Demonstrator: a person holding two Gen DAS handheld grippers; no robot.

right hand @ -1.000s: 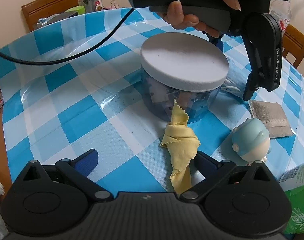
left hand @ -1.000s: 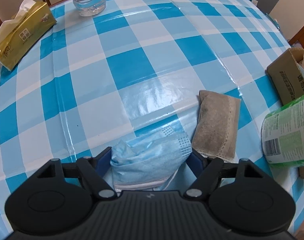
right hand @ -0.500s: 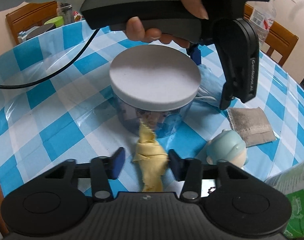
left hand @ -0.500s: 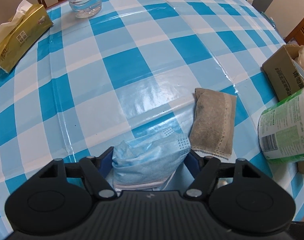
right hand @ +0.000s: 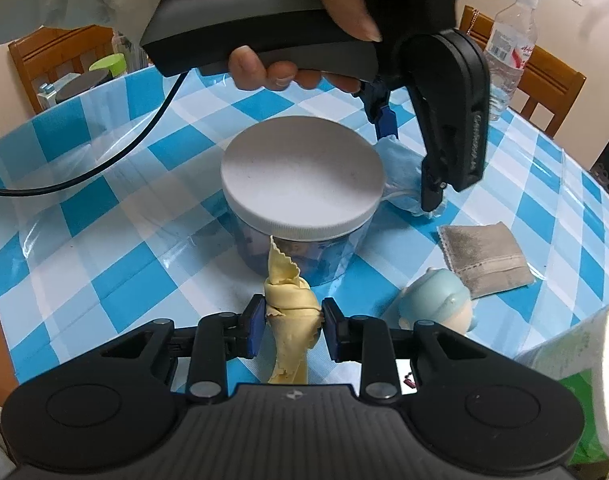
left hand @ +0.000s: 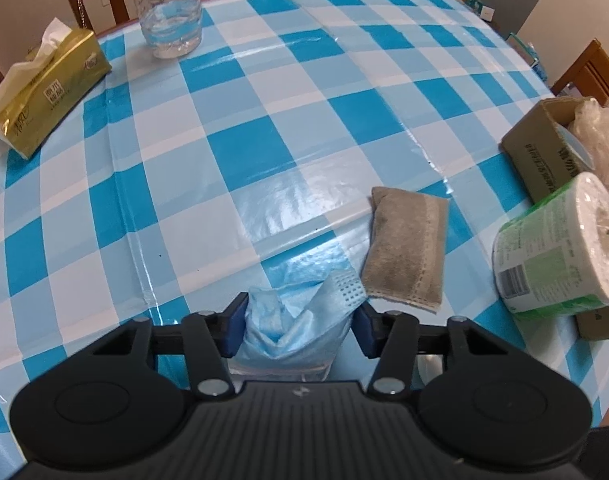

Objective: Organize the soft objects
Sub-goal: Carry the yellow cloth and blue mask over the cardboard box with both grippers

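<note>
A crumpled blue face mask sits between the blue pads of my left gripper, just above the checked tablecloth. The jaws are closing and the pads press the mask's sides. A grey fabric pouch lies flat to its right. In the right wrist view, my right gripper is shut on a twisted yellow cloth, in front of a clear jar with a white lid. Behind the jar, a hand holds the left gripper over the mask. A pale blue toy head and the pouch lie to the right.
A gold tissue pack and a water bottle stand at the far left of the table. A cardboard box and a wrapped paper roll crowd the right edge. Wooden chairs ring the table. A black cable crosses the left side.
The left jaws have narrowed and bunched the mask upward. The right jaws went from wide open to shut on the yellow cloth, and the right gripper lifted slightly.
</note>
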